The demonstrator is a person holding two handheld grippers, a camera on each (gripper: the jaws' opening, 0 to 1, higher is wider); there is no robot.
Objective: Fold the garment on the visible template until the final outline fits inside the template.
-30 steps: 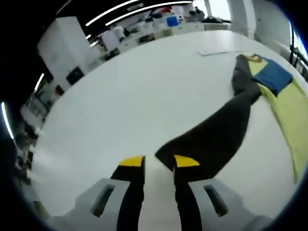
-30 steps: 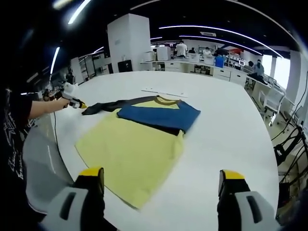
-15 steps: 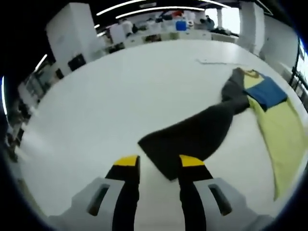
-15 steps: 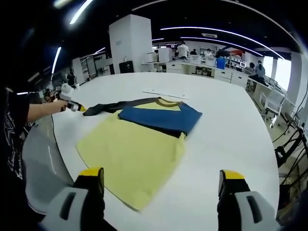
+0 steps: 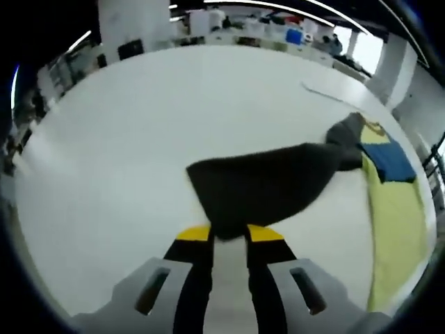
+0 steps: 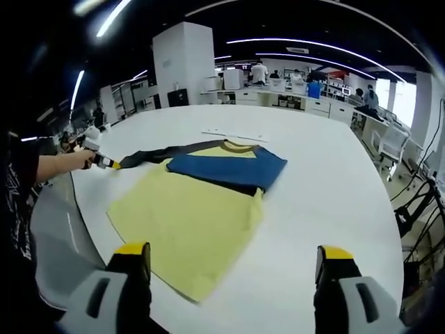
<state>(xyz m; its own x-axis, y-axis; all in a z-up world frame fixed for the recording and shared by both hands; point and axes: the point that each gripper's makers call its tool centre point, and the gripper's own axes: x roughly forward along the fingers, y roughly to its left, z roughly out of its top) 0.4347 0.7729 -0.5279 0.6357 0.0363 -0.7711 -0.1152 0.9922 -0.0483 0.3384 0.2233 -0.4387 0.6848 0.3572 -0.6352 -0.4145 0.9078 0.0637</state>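
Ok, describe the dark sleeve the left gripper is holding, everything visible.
The dark grey sleeve is soft, matte fabric, pulled out long from the yellow and blue shirt across the white table. Its cuff end is pinched between the yellow-tipped fingers of the left gripper. In the right gripper view it stretches sideways from the shirt's collar area toward the person's hand.

There is one garment [image 6: 195,202] on one white tabletop [image 6: 327,188]. The garment shows one yellow body, one blue folded part [image 6: 226,167] and one dark grey sleeve [image 5: 268,188]. Two tools are counted: the left tool [image 5: 228,235] and the right tool [image 6: 233,261], each with two jaws and two yellow tips. One thin white sheet [image 6: 233,135] lies on the far part of the tabletop. One white pillar [image 6: 182,66] stands behind. Several people stand at the far counters; their exact number cannot be told.
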